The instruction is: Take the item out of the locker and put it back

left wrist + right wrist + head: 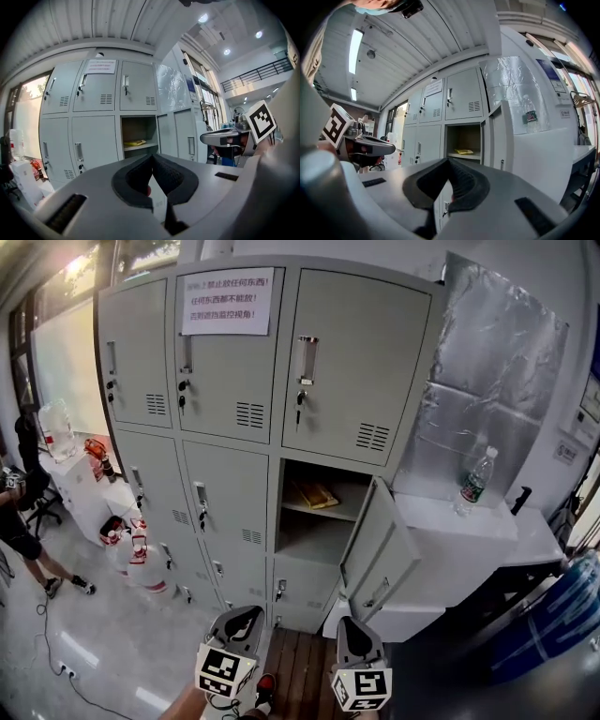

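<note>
Head view: locker (305,538) open mid-frame, yellow item (314,493) on its shelf. At bottom edge, left gripper (234,626) and right gripper (357,641), well apart from it.
Left gripper view: fingers together, empty.
Right gripper view: same; likely poised before reach.

Both our tools are the same build: smooth, rounded light grey plastic shells. The left tool (246,613) sits at the lower middle of the head view and the right tool (351,622) is just right of it. Each one carries a white cube printed with black square markers: the left cube (225,671) and the right cube (363,689). Up close, the insides are lined with black ribbed pads (174,178), and there are dark rectangular slots (533,213) cut into the grey shells on either side.
</note>
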Demonstrator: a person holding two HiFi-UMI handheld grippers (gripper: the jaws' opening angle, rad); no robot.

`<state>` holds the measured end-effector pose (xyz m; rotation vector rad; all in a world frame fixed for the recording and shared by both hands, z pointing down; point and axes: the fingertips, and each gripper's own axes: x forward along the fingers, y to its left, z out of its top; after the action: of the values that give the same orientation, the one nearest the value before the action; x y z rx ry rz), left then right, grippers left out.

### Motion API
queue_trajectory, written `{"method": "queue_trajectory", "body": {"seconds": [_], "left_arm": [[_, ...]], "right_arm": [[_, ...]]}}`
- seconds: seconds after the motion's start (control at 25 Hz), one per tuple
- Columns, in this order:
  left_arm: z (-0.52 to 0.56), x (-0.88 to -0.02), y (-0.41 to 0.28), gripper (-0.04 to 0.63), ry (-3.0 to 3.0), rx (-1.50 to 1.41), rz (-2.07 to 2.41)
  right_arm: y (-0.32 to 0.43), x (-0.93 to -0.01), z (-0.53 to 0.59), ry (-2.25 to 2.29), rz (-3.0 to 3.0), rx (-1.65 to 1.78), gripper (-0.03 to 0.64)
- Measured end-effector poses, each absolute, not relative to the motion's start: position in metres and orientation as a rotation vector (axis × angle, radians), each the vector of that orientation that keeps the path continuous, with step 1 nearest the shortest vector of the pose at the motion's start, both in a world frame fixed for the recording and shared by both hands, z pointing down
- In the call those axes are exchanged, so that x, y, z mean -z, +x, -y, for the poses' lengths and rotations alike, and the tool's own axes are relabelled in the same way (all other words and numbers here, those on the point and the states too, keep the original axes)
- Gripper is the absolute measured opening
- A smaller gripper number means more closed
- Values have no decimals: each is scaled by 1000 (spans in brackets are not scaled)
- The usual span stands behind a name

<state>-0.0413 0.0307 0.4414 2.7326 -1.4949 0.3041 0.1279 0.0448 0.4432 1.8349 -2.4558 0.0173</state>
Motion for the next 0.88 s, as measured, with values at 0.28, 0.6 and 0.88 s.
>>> {"method": "queue_trajectory", "body": {"seconds": [0.28,0.6,0.88], "left_arm": [[60,-439,-46,21,2739,-321,1456],[136,-440,-52,21,2743,-327,1442],[182,-438,-56,21,2761,-317,1442]], "right_arm": [[118,-445,44,1849,2432,-56,17],[108,-447,120,1853,2430,-56,17],[101,-447,173,1862,2429,-42,17]]}}
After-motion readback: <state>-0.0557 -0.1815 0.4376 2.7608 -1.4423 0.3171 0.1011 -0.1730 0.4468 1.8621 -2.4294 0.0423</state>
